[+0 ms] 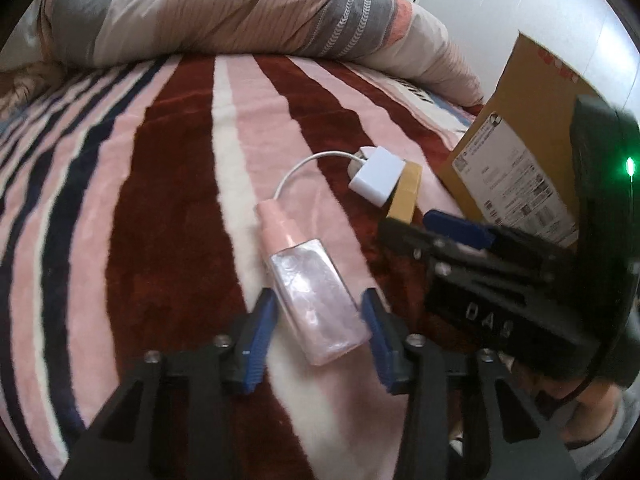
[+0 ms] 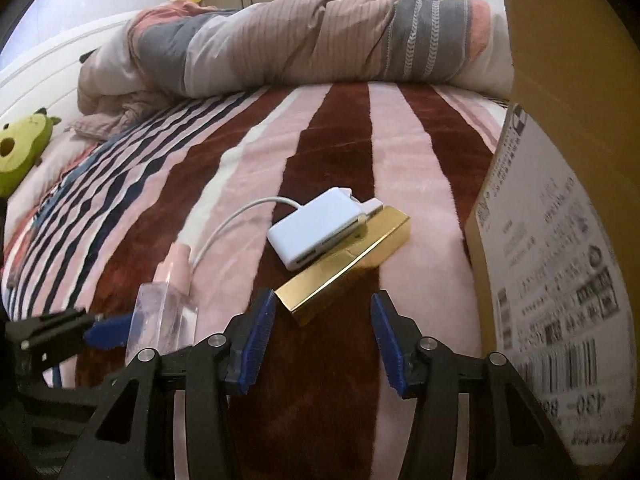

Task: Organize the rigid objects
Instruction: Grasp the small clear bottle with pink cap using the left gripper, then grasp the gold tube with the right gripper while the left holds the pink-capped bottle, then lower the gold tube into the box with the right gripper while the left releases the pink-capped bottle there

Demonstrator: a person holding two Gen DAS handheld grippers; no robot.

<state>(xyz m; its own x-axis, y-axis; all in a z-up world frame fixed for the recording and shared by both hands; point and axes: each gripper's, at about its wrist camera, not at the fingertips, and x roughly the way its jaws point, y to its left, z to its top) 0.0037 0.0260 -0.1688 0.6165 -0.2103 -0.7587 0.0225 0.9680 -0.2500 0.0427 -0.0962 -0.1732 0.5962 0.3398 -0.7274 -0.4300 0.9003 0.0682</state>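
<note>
A clear pink spray bottle point(image 1: 310, 284) lies on the striped blanket, its base between the open fingers of my left gripper point(image 1: 320, 308), with gaps on both sides. It also shows in the right wrist view point(image 2: 168, 304). A white adapter hub point(image 2: 318, 226) with a cable rests on a gold box point(image 2: 348, 264); both show in the left wrist view, the hub point(image 1: 378, 176) on the box point(image 1: 406, 196). My right gripper point(image 2: 322, 312) is open and empty, just short of the gold box's near end. It shows in the left wrist view point(image 1: 440, 232).
A cardboard box point(image 2: 560, 200) with a shipping label stands close on the right, also in the left wrist view point(image 1: 520, 152). A rolled duvet point(image 2: 300, 40) lies across the far bed. A green plush toy point(image 2: 20, 148) sits far left.
</note>
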